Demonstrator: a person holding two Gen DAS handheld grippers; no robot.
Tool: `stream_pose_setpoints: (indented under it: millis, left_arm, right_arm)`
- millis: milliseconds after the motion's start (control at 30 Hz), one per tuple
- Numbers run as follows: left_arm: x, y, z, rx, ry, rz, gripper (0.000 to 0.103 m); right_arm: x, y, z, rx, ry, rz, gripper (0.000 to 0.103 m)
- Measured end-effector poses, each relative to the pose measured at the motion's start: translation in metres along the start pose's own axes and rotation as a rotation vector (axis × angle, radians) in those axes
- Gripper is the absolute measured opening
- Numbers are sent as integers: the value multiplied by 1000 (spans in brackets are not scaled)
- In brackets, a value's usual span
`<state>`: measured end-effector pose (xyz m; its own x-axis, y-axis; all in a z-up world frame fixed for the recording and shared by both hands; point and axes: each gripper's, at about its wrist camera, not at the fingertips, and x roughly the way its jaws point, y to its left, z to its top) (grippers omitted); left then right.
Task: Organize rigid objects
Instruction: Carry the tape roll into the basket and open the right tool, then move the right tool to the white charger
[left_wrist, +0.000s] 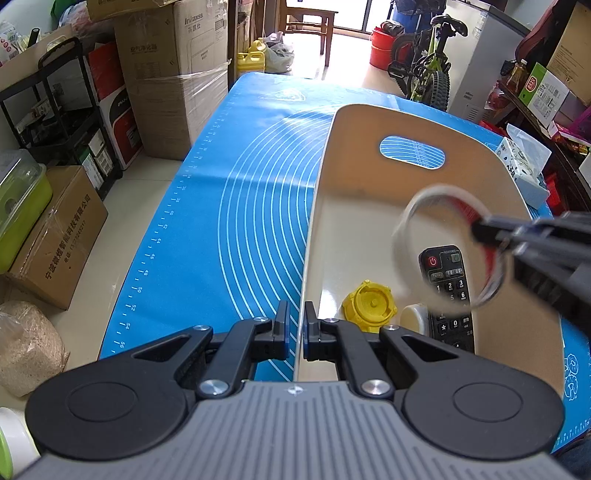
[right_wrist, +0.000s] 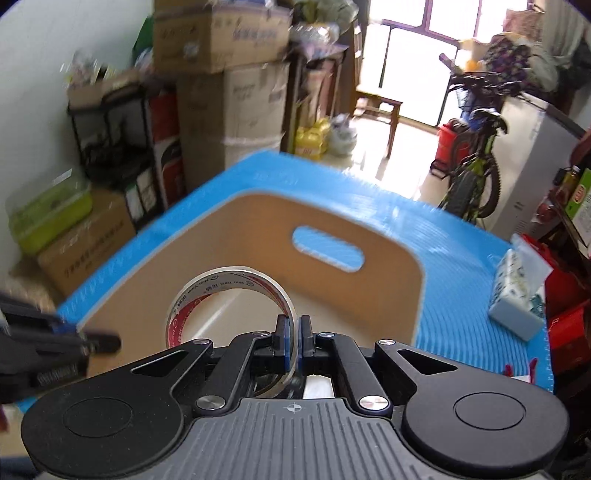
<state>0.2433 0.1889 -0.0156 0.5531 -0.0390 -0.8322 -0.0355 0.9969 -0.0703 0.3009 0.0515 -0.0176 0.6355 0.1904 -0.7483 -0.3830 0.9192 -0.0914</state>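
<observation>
- The tape roll (right_wrist: 236, 295) stands on edge ahead of our right gripper (right_wrist: 294, 339), whose fingers are clenched on its band, the ring reaching forward and leftward from the pads.
- It hangs above the wooden bin (right_wrist: 388, 254), not touching it, so we judge the drop lies straight below the fingertips.
- Our left gripper (left_wrist: 295, 332) pinches the bin's near wall, steadying it.
- Beneath, a remote (left_wrist: 448, 291), yellow cap (left_wrist: 369, 306) and white lid (left_wrist: 413, 317) already lie inside.

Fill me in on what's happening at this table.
A person is sorting items into a wooden bin on a blue mat. The left gripper clamps the bin's near wall. The right gripper holds a tape roll above the bin, where a remote, yellow cap and a white piece already lie.
</observation>
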Motion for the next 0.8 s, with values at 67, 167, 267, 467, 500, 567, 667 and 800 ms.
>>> stream_pose_setpoints:
  millis: [67, 167, 267, 467, 500, 567, 667, 800]
  left_arm:
    - [0, 0, 0, 0, 0, 0, 9]
    - [0, 0, 0, -1, 0, -1, 9]
    - [0, 0, 0, 0, 0, 0, 9]
    - [0, 0, 0, 0, 0, 0, 9]
    - [0, 0, 0, 0, 0, 0, 9]
    - [0, 0, 0, 0, 0, 0, 9]
    - [0, 0, 0, -1, 0, -1, 9]
    - [0, 0, 0, -1, 0, -1, 10]
  right_arm:
    - [8, 6, -7, -14, 35, 5, 15]
    - [15, 8, -14, -16, 76, 13, 15]
    - [16, 8, -18, -14, 95, 23, 18]
    - [-3, -9, -14, 44, 57, 42, 47]
    - [-9, -14, -15, 56, 44, 43, 54]
    - [-22, -23, -13, 90, 16, 48, 64]
    - [-39, -37, -11, 151, -17, 55, 74]
    - [-58, -54, -15, 193, -49, 41, 83]
